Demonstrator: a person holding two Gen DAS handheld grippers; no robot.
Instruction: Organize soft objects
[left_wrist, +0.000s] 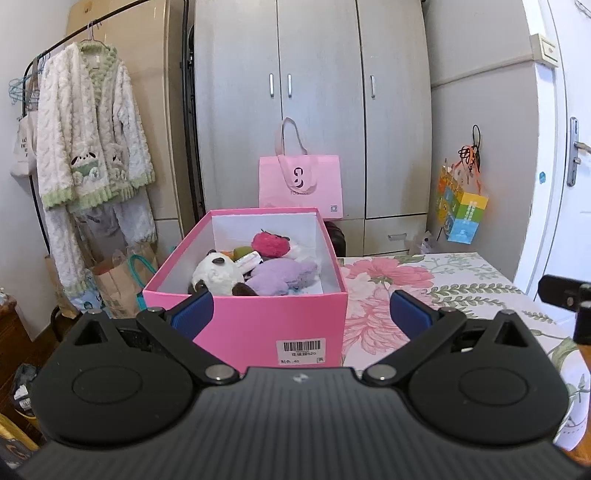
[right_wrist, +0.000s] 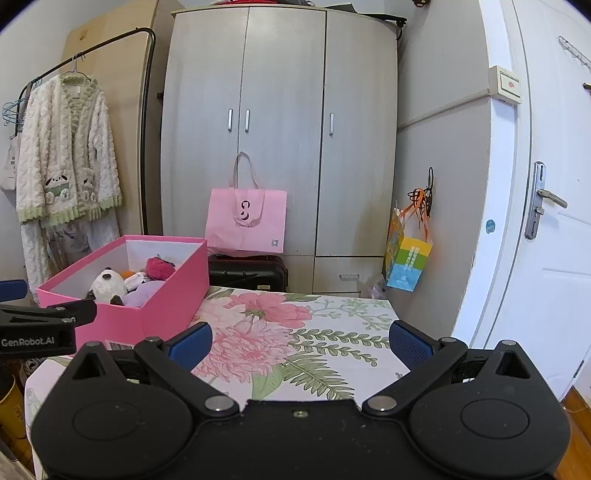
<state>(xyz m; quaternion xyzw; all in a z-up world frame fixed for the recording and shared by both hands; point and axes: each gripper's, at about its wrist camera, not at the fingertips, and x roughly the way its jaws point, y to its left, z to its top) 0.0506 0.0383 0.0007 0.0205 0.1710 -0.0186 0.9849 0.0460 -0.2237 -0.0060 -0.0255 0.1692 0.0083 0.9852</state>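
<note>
While both my claws hang released with nothing between their blue pads, the soft toys sit in the pink box (left_wrist: 258, 321) on the left part of the floral tablecloth (right_wrist: 332, 325). My left gripper (left_wrist: 301, 312) faces the box's near wall, its jaws spread wide on either side of it. Inside lie a panda plush (left_wrist: 216, 273) at the near left, a purple plush (left_wrist: 280, 275) just beside it on the right, and a magenta plush (left_wrist: 269, 243) farther back. My right gripper (right_wrist: 299, 343) hovers over bare cloth to the right of the box. A pink tote bag (right_wrist: 246, 221) hangs on the grey wardrobe (right_wrist: 280, 110) beyond.
</note>
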